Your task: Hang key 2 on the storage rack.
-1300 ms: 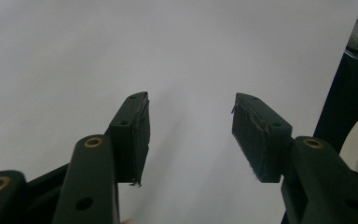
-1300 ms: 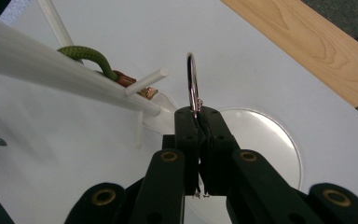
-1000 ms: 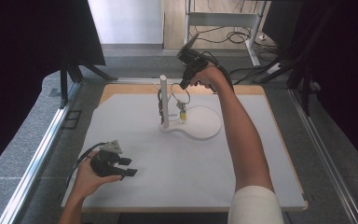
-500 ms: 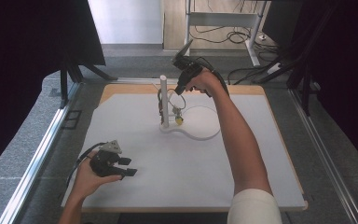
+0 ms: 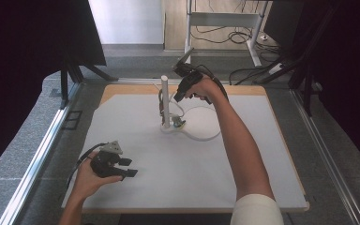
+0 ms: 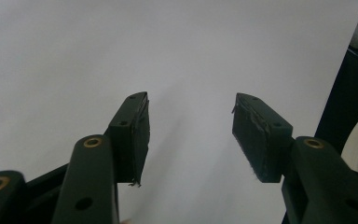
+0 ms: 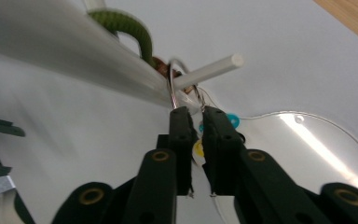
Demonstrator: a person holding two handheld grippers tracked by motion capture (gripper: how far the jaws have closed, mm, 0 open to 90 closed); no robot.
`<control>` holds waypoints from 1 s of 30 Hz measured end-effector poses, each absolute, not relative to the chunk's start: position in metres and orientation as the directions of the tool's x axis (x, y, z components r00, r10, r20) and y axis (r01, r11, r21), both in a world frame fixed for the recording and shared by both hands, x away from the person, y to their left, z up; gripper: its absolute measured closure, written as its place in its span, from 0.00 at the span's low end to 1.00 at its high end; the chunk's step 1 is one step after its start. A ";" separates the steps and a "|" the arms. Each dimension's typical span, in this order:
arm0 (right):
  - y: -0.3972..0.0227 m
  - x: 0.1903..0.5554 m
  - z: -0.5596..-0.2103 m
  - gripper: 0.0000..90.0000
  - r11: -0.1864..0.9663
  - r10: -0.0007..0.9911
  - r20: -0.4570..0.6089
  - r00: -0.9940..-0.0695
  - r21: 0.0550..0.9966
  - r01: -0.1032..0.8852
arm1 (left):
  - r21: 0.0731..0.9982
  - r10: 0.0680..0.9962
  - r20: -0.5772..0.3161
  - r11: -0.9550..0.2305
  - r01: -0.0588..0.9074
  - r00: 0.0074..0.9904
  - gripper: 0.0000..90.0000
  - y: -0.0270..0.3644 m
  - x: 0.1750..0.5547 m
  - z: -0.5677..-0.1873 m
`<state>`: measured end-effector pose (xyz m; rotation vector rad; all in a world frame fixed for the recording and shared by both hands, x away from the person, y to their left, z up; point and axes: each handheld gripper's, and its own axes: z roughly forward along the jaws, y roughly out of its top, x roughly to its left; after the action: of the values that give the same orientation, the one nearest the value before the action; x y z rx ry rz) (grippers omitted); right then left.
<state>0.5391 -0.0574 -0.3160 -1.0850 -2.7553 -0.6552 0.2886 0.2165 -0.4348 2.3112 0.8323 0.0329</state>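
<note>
A white post [image 5: 165,101] stands on a round base with a side peg [image 7: 212,70]. A metal key ring [image 7: 172,88] hangs over the peg, with yellow [image 7: 198,149] and teal [image 7: 232,119] tags below it; a green loop [image 7: 126,25] also hangs on the stand. My right gripper [image 7: 193,114] [image 5: 175,98] points down at the ring. Its jaws have just been opening and stand a narrow gap apart, the ring's lower part at their tips and the yellow tag in the gap. My left gripper [image 6: 189,135] [image 5: 127,168] rests open and empty at the front left.
A clear teardrop plate [image 5: 201,123] lies on the white mat [image 5: 243,154] against the post's base. The wooden table edge [image 5: 243,90] runs behind the mat. Cables and a metal frame [image 5: 225,21] are on the floor beyond.
My right gripper has come down a little and nearer the post. The left hand has stayed where it was.
</note>
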 end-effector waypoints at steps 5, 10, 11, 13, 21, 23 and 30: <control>-0.066 0.536 -0.309 0.85 0.644 0.628 0.247 -0.738 0.367 0.671 | 0.599 0.571 -0.192 -0.576 0.556 0.798 0.52 0.216 0.289 -0.436; -0.077 0.528 -0.304 0.81 0.633 0.631 0.246 -0.736 0.386 0.672 | 0.599 0.572 -0.191 -0.576 0.557 0.797 0.52 0.216 0.289 -0.435; -0.080 0.527 -0.303 0.80 0.636 0.628 0.240 -0.740 0.389 0.666 | 0.600 0.573 -0.189 -0.576 0.556 0.797 0.52 0.216 0.289 -0.435; -0.085 0.523 -0.303 0.80 0.633 0.627 0.234 -0.743 0.404 0.661 | 0.601 0.574 -0.187 -0.575 0.555 0.797 0.52 0.216 0.288 -0.435; -0.113 0.498 -0.301 0.75 0.615 0.619 0.219 -0.754 0.461 0.640 | 0.604 0.579 -0.188 -0.568 0.558 0.793 0.52 0.217 0.288 -0.434; -0.120 0.490 -0.301 0.73 0.611 0.623 0.208 -0.754 0.471 0.636 | 0.600 0.581 -0.188 -0.570 0.561 0.792 0.52 0.216 0.287 -0.434; -0.148 0.463 -0.307 0.69 0.598 0.615 0.196 -0.764 0.515 0.614 | 0.601 0.583 -0.194 -0.565 0.565 0.789 0.52 0.216 0.287 -0.434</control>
<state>0.4627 -0.1478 -0.3072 -1.0807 -2.8100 -0.9042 0.2867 0.2157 -0.4339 2.3080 0.8473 0.0352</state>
